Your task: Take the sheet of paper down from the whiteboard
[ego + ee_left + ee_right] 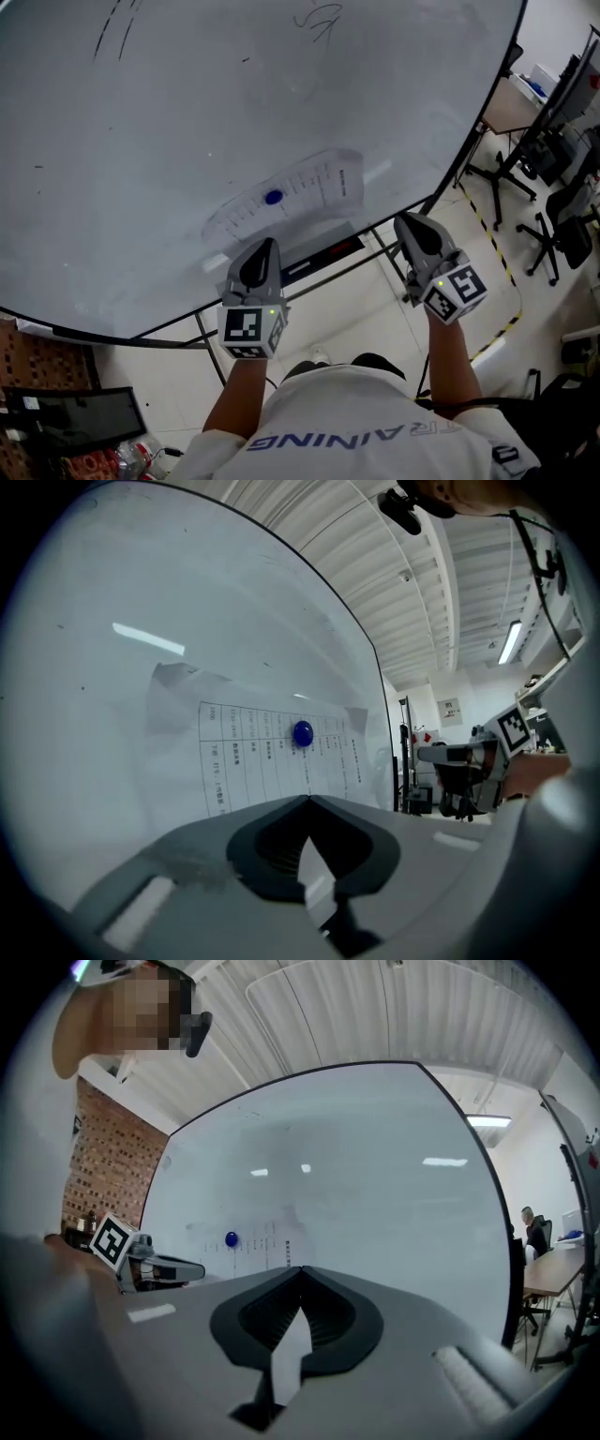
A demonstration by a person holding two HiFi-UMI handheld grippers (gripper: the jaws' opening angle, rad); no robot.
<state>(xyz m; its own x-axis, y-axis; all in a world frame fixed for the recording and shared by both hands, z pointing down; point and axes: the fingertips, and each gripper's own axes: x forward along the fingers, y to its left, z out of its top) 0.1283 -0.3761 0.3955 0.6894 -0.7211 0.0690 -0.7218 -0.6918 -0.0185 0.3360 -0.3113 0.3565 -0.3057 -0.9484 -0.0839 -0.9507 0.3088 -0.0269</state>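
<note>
A sheet of paper (291,195) with a printed table hangs low on the whiteboard (169,141), pinned by a round blue magnet (273,198). The left gripper view shows the paper (272,757) and the magnet (302,733) close ahead. My left gripper (262,246) is shut and empty, its tips just below the sheet and short of the board. My right gripper (410,223) is shut and empty too, off the board's lower right edge. From the right gripper view the paper (267,1246) and magnet (231,1239) lie far to the left, beside the left gripper (192,1269).
The whiteboard stands on a black metal frame (375,246) above a tiled floor. Office chairs (562,225) and a desk (511,103) stand to the right, past yellow-black floor tape (502,253). A brick wall (108,1166) and a dark monitor (70,417) are to the left.
</note>
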